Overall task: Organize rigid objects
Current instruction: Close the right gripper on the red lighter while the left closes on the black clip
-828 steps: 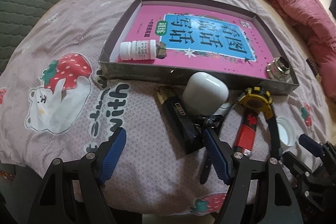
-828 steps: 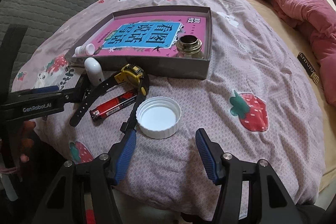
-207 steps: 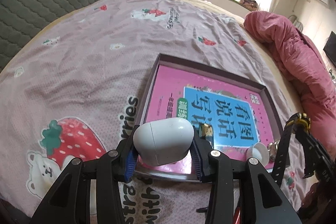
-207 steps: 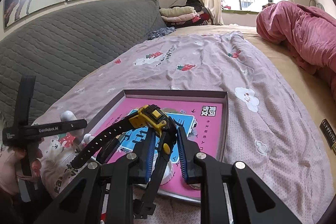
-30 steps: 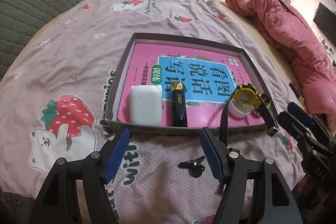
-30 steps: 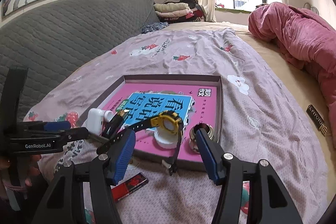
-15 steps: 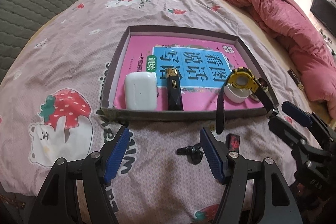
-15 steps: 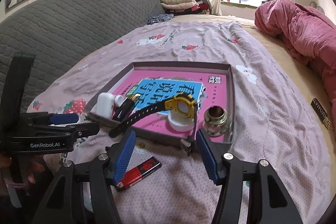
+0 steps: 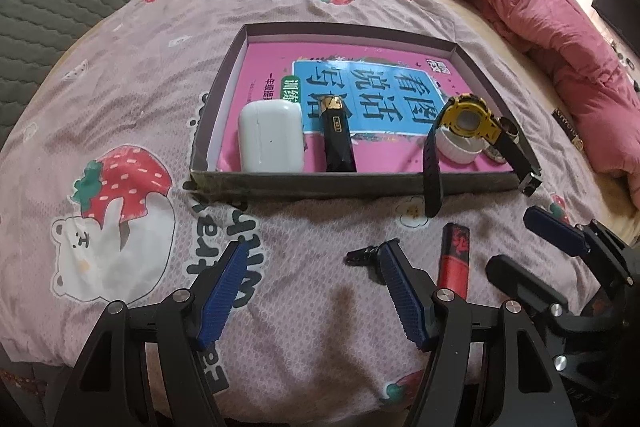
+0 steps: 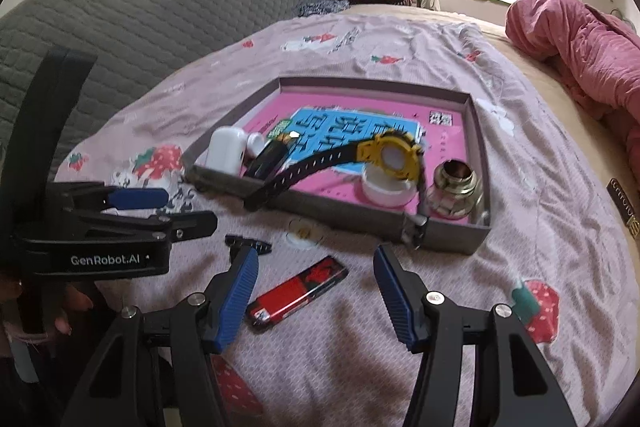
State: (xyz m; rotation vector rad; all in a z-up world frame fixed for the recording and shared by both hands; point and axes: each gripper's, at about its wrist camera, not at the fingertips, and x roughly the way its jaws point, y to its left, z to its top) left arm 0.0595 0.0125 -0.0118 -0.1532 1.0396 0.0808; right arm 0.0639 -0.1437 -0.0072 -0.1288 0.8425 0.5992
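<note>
**A:** So what's going on here? The bedspread is taking up everything, and the shallow tray is sitting in the middle of it with a pink book lining the bottom.

**B:** Yeah, the tray is filling up. The white earbud case is lying at its near left, the black lighter just right of it, and the yellow watch is resting on a white cap at the near right, its straps hanging over the near wall. A metal fitting is sitting in the right corner.

**A:** And the grippers?

**B:** Both are hanging spread wide and empty. The left gripper is hovering near the small black clip; the right gripper is pointing at the red lighter, which is lying between its fingers without touching them.

**A:** So those two are still waiting outside, near side of the tray?

**B:** Looks like it. I'm guessing the next move is dropping onto the red lighter, squeezing across its narrow sides, then lifting it over the wall.
</note>
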